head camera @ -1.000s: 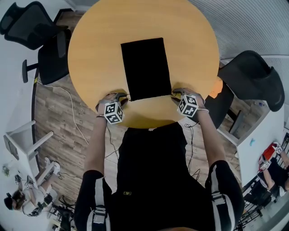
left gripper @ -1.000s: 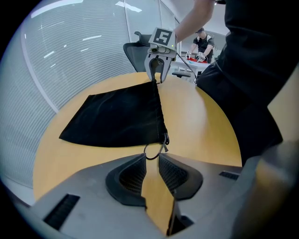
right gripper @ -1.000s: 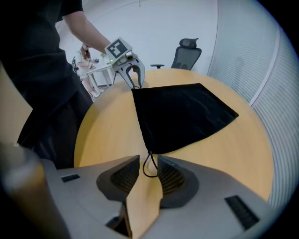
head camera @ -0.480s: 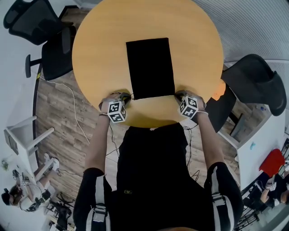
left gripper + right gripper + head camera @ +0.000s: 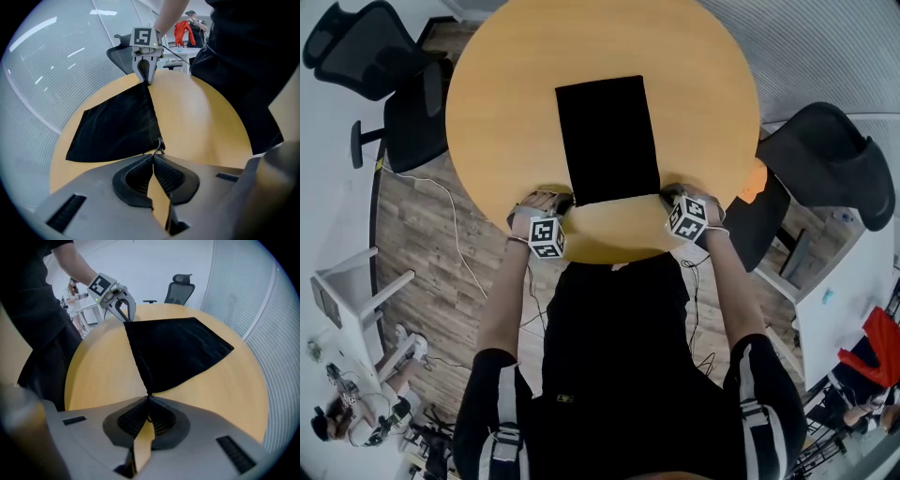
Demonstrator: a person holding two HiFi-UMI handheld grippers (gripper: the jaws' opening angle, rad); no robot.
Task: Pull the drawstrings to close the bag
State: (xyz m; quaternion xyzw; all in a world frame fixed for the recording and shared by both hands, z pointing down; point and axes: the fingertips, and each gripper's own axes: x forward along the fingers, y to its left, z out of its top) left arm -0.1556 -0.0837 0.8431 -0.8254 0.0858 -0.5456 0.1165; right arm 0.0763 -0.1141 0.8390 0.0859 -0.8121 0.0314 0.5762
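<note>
A flat black drawstring bag (image 5: 607,139) lies on the round wooden table (image 5: 506,94), its mouth toward me. My left gripper (image 5: 562,202) is at the bag's near left corner, shut on the left drawstring (image 5: 160,146), which runs from the bag (image 5: 117,126) into the closed pads. My right gripper (image 5: 668,199) is at the near right corner, shut on the right drawstring (image 5: 149,392) where it leaves the bag (image 5: 176,350). Each gripper also shows in the other's view: the right gripper (image 5: 145,79) and the left gripper (image 5: 125,317).
Black office chairs stand at the left (image 5: 384,66) and right (image 5: 820,164) of the table. An orange item (image 5: 750,181) lies on the right chair's seat. A cable (image 5: 441,216) trails over the wood floor at left. Another chair (image 5: 180,289) stands beyond the table.
Both grippers have moved in to the bag's near corners and their jaws have shut on the drawstrings. The bag itself still lies flat in the same place.
</note>
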